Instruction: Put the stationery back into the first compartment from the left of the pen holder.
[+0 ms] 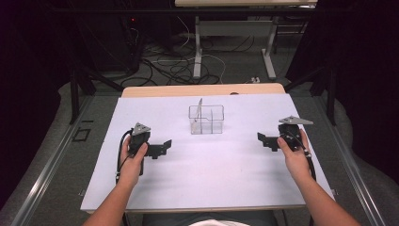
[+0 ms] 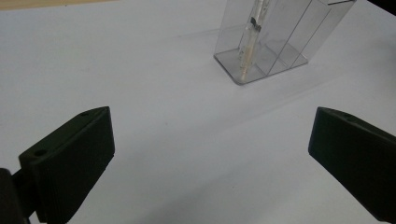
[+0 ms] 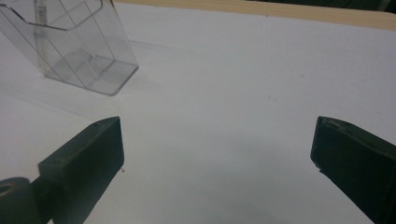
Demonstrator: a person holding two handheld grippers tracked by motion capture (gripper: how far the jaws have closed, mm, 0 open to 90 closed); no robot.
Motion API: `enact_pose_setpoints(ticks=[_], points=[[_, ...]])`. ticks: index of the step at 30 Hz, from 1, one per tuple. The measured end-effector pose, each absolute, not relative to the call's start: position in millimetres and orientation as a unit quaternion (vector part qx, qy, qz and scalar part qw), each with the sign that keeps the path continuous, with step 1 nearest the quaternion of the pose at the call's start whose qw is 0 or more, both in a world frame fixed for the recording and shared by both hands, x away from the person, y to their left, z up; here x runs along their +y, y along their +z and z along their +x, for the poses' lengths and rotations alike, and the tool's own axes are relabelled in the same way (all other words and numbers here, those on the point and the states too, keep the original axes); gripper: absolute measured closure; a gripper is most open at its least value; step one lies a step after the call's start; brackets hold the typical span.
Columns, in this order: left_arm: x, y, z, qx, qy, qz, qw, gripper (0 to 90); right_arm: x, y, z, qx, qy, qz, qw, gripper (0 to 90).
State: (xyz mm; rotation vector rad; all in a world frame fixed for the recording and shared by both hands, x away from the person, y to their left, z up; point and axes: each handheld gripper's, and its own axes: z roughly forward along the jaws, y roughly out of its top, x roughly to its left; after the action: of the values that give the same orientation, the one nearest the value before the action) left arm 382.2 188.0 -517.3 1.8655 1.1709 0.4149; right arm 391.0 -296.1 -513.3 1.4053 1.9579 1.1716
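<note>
We hold the left gripper (image 1: 160, 148) and right gripper (image 1: 264, 140) wide open and empty, flanking the clear divided organizer (image 1: 206, 120) mid-table with its slim stick (image 2: 247, 51) upright inside, seemingly poised to approach.

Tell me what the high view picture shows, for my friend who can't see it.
A person's two hands each hold a black gripper, the left gripper and right gripper, both open, over a white table. Between them, farther back, stands a clear plastic box with dividers and a thin stick leaning inside.
</note>
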Motion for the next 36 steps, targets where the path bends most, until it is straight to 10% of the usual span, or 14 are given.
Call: enact_pose_setpoints(ticks=[36], points=[[181.9,-521.5,384.0,0.459,0.161,0.761,0.43,0.4,-324.0,-556.7,391.9,0.669,0.41,0.577,0.226,5.2]])
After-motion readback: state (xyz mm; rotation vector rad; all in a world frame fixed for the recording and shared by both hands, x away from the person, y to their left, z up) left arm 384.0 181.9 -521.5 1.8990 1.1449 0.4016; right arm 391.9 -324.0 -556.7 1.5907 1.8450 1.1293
